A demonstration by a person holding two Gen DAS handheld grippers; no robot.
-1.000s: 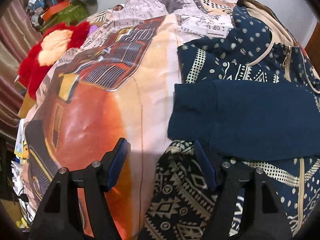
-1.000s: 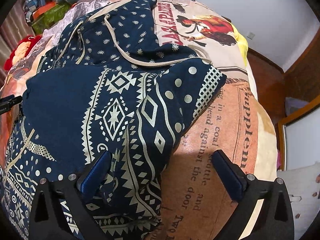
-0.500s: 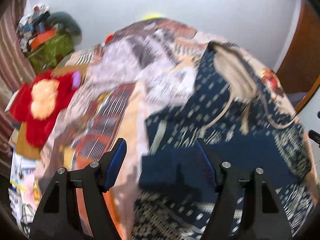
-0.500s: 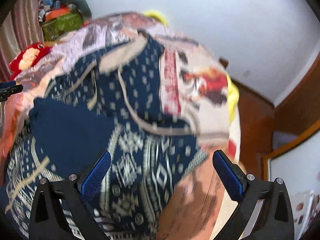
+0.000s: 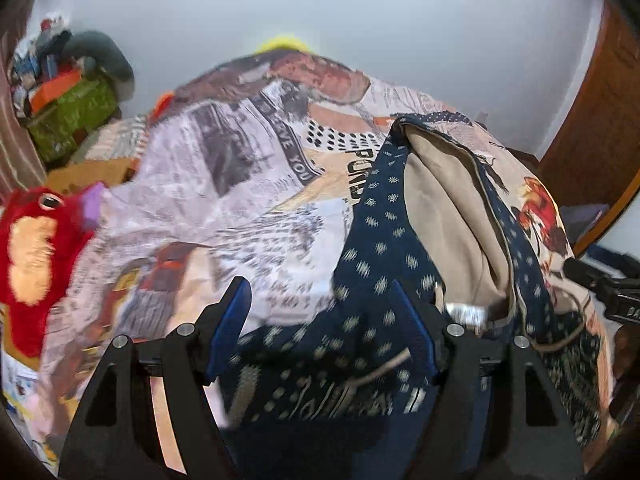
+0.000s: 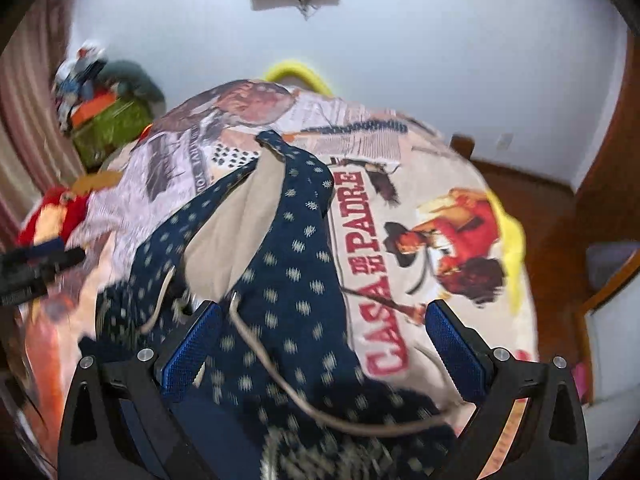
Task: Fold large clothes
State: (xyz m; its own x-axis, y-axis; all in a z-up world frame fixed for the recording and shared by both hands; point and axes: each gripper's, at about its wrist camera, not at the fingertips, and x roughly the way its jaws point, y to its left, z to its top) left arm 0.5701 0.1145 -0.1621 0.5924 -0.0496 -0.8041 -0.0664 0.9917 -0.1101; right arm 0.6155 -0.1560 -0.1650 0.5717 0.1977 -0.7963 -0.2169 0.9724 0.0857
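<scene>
Navy dotted hoodie (image 5: pixel 380 240) — beige-lined hood, cord — on printed bedspread (image 5: pixel 240 184), both grippers' jaws apart, empty.

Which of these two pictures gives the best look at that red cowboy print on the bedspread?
The right wrist view: the red cowboy print lies whole and unobstructed beside the hoodie, next to the red lettering. In the left wrist view the print sits squeezed at the right edge, partly hidden behind the hood.

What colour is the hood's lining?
Plain beige lining, inside the navy dotted hood; clearest in the left wrist view.
</scene>
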